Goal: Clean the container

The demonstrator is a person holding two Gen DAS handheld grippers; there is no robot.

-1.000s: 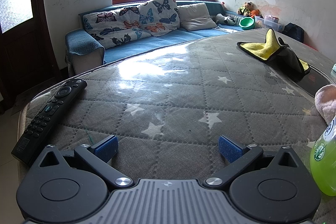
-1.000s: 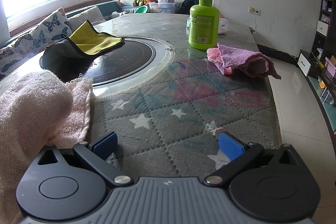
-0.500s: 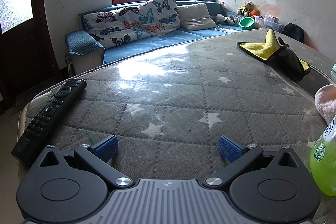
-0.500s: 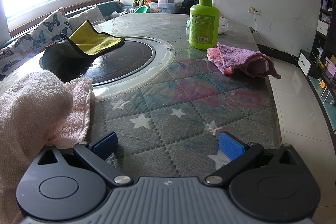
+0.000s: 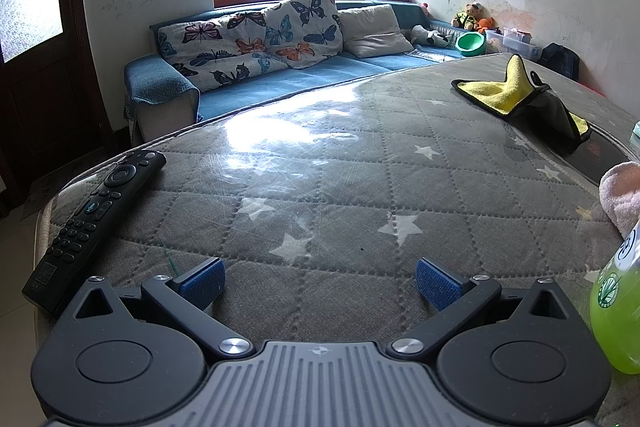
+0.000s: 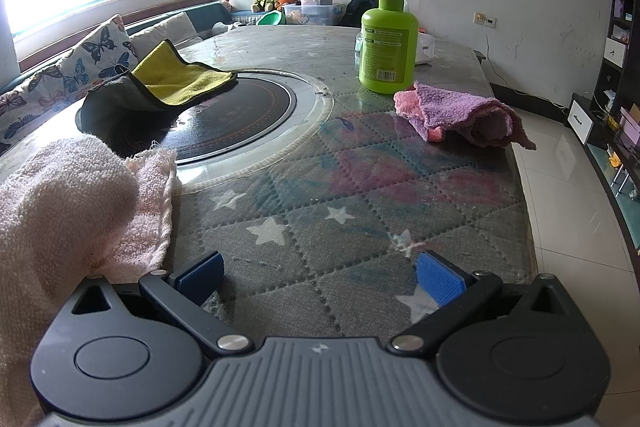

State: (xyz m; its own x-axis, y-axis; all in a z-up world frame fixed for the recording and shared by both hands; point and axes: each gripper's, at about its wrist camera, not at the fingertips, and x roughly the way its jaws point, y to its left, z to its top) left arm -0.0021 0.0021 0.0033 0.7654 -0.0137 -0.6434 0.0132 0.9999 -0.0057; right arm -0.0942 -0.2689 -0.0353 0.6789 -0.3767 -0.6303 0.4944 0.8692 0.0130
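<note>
Left gripper jaws spread wide, empty, low over grey star-quilted tabletop. Right gripper jaws likewise released. Green plastic bottle upright, upper centre-right of right view; purple-pink towel just beside it.

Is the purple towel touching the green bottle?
Cannot tell. In the right wrist view the purple towel's pink corner lies right in front of the green bottle's base, and no clear strip of table shows between them, nor plain contact.
</note>
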